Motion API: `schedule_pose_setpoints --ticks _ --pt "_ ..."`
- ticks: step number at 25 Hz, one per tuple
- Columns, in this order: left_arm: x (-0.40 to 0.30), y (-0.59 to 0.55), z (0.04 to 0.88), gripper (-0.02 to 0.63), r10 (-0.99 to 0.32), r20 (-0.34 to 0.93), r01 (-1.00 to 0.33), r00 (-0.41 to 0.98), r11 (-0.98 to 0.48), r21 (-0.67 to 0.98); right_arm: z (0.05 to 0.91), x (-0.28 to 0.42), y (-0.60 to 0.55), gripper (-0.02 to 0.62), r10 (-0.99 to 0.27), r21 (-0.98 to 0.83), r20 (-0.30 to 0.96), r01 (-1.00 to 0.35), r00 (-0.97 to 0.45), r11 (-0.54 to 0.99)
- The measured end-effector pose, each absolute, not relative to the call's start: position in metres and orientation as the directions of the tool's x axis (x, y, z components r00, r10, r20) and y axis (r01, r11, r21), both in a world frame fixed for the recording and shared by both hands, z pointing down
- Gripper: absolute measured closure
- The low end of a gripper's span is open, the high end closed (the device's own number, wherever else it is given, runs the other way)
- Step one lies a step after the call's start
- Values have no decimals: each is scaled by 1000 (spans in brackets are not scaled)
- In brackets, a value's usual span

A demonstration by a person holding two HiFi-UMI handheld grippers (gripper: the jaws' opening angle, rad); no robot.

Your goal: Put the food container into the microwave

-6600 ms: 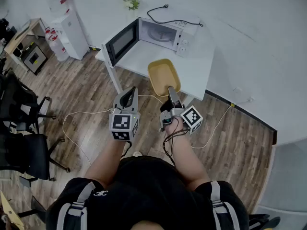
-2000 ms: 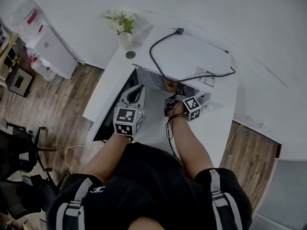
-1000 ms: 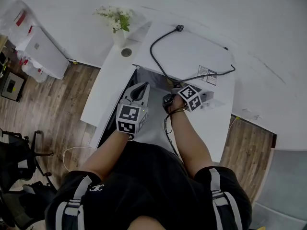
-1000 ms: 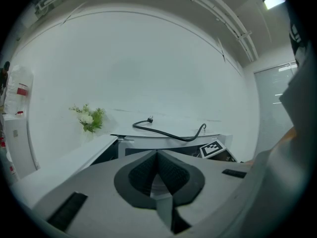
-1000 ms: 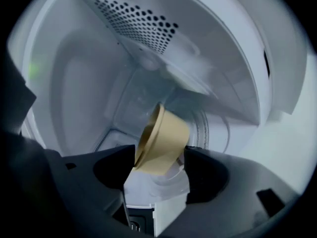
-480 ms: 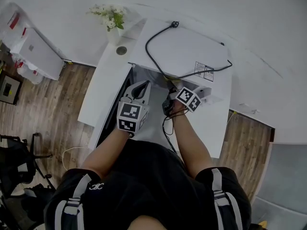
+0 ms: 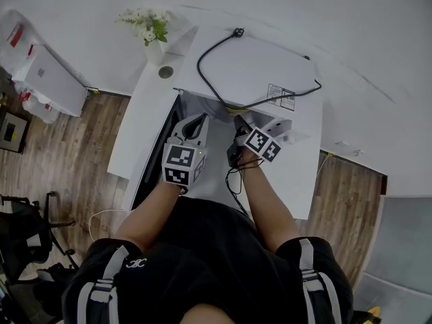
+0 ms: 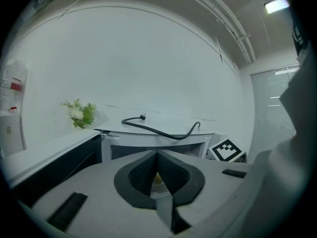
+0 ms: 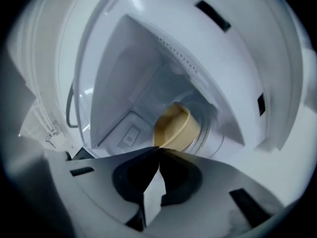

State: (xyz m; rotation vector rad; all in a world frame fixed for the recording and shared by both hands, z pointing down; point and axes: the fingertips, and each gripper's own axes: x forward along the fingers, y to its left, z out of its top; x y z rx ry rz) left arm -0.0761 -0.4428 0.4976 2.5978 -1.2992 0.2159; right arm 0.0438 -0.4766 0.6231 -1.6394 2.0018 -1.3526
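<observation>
The right gripper (image 7: 237, 120) has backed out to the near edge of the microwave (image 7: 260, 69), jaws together on nothing, leaving the food container (image 9: 174, 127) resting far inside, so placement looks done, while the left gripper (image 7: 200, 119) hovers closed and empty

From overhead, the flat top of the white microwave oven (image 7: 263, 66) at the back edge of the white tabletop (image 7: 145, 117) hides nearly all of the yellow plastic food container (image 9: 173, 128), whose near rim vanishes behind the pressed-together jaws of the right gripper (image 9: 159, 150), and the print on the microwave's small label (image 7: 280, 96) is too small to read.
</observation>
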Motion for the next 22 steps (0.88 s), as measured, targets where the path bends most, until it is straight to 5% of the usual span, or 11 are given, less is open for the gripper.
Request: schedule_pose_setpoints --ticks 13,22 --pt "-5 -421 498 606 -689 230 -723 687 -679 127 521 95 -417 595 -959 -369 172 -917 -227 151" --pt "37 -408 470 605 -657 165 -676 735 -729 107 443 140 -375 597 -996 -177 -9 -980 -92 92"
